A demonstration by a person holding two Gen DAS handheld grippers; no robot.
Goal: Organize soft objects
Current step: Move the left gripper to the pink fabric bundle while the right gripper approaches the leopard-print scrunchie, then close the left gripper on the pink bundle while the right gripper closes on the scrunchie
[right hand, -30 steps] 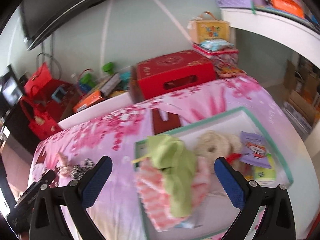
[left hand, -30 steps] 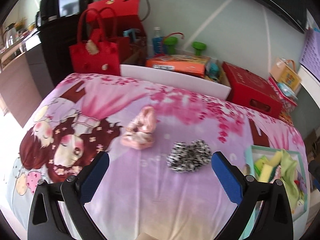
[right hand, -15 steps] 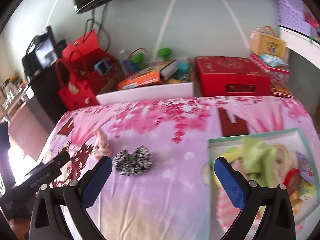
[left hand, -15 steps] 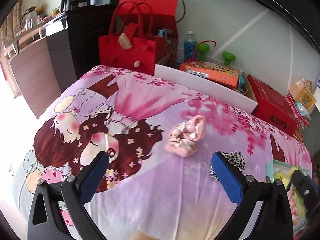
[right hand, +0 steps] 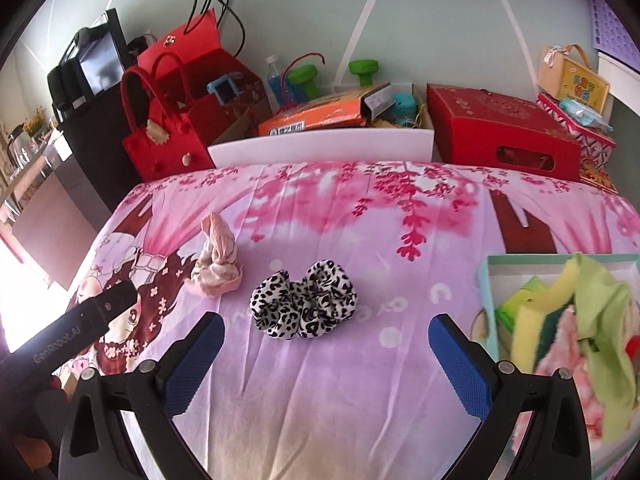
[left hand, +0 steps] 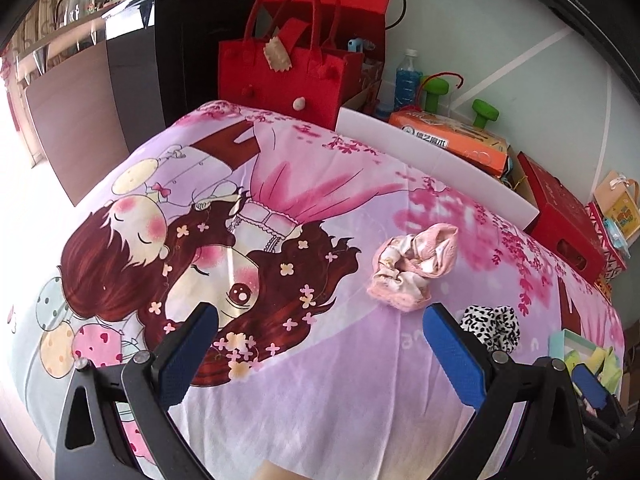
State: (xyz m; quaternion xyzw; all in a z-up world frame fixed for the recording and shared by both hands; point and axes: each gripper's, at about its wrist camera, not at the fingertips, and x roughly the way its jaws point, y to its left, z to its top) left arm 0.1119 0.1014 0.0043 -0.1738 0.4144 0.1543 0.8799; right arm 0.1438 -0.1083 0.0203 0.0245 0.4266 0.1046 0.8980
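A pink crumpled cloth (left hand: 416,266) (right hand: 218,262) and a black-and-white leopard scrunchie (right hand: 304,304) (left hand: 490,326) lie on the pink cartoon bedsheet (right hand: 360,232). My right gripper (right hand: 326,356) is open, and the scrunchie lies just ahead between its blue pads. My left gripper (left hand: 320,344) is open and empty over the cartoon print, the pink cloth ahead to the right of its centre. A teal-rimmed tray (right hand: 490,280) at the right holds green cloth (right hand: 604,312), yellow sponges and other soft items.
Behind the bed stand a red felt bag (left hand: 288,72), a white box rim (right hand: 320,148), an orange carton (right hand: 320,114), green dumbbells and a red gift box (right hand: 500,136). A dark cabinet (left hand: 132,60) is at the far left. The left gripper's body (right hand: 76,336) shows in the right wrist view.
Both grippers swung left. The right one moved from above the tray to face the scrunchie; the left one moved off the scrunchie toward the cartoon print. Both stayed open.
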